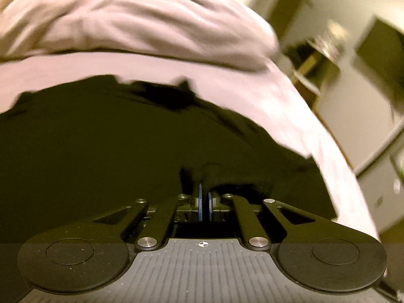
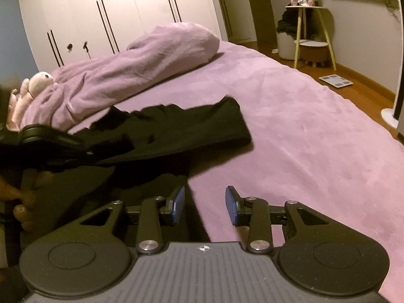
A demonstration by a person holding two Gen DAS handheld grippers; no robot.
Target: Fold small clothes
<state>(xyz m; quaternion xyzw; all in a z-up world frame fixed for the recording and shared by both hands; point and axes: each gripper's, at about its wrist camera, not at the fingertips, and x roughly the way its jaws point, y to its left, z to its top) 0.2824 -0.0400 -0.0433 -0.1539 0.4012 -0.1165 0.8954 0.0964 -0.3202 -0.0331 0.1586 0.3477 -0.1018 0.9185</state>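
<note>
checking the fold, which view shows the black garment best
The right wrist view: the black garment lies spread across the purple bed, outline clear. The left wrist view shows only a dark, blurred mass filling the frame.

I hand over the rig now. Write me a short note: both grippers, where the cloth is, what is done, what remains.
Left gripper: shut, seemingly pinching the near edge of the black garment.
Right gripper: open, empty, above the purple bedsheet beside the garment's edge.
Garment: spread, rumpled, on the bed before the rolled duvet.
Done: one edge grasped.
Left: grasp with the right, fold, smooth.
</note>
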